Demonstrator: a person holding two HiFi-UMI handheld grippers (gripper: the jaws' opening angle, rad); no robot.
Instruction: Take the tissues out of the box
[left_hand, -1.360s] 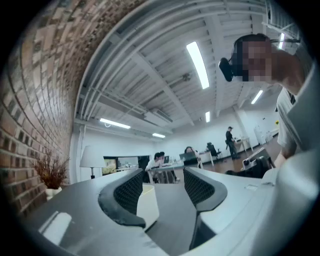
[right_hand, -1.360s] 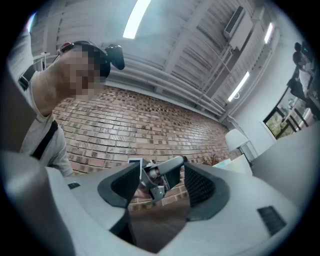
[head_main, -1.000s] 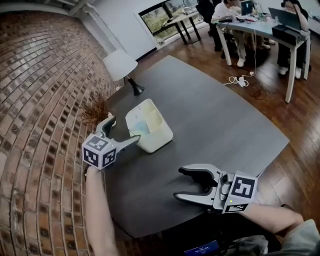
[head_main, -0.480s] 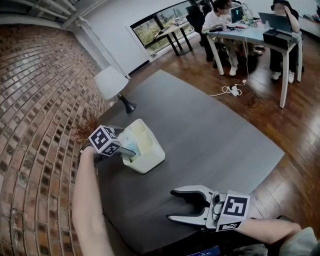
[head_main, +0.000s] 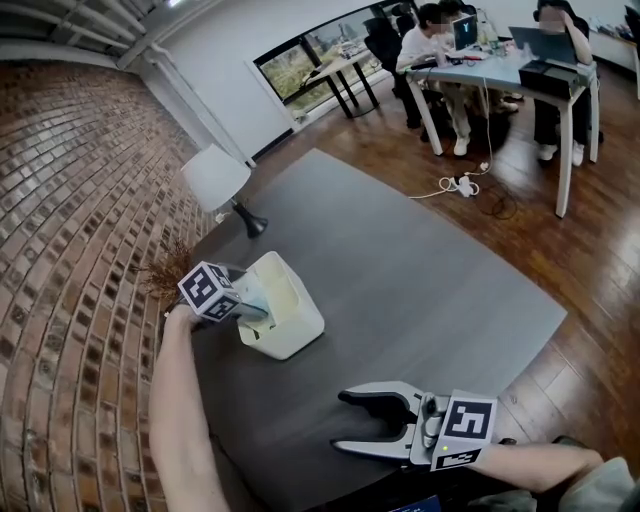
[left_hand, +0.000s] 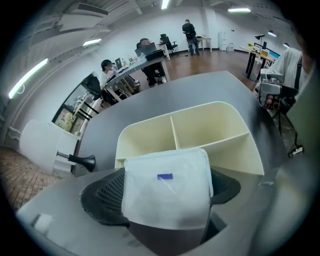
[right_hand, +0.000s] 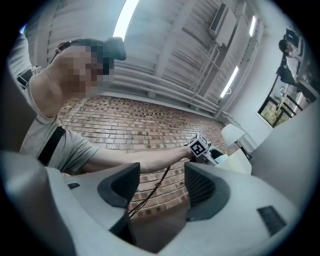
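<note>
A cream box (head_main: 285, 318) with inner dividers sits at the left of the dark table (head_main: 430, 290). My left gripper (head_main: 248, 300) is at the box's near-left end, shut on a white soft tissue pack (head_main: 253, 293). In the left gripper view the tissue pack (left_hand: 167, 192), with a small blue label, fills the gap between the black fingers (left_hand: 102, 197), just in front of the box (left_hand: 220, 132). Two compartments beyond it look empty. My right gripper (head_main: 345, 422) hovers open over the table's front edge, far from the box. In its own view the right gripper (right_hand: 160, 182) holds nothing.
A white lamp (head_main: 213, 180) and a dried plant (head_main: 165, 270) stand behind the box by the brick wall (head_main: 70, 250). The table's rounded edge runs along the right. People sit at desks (head_main: 500, 70) at the far back, over a wooden floor.
My left gripper went from open beside the box to its near end and shut on the tissue pack, which now stands higher. The right gripper stayed open near the front edge.
</note>
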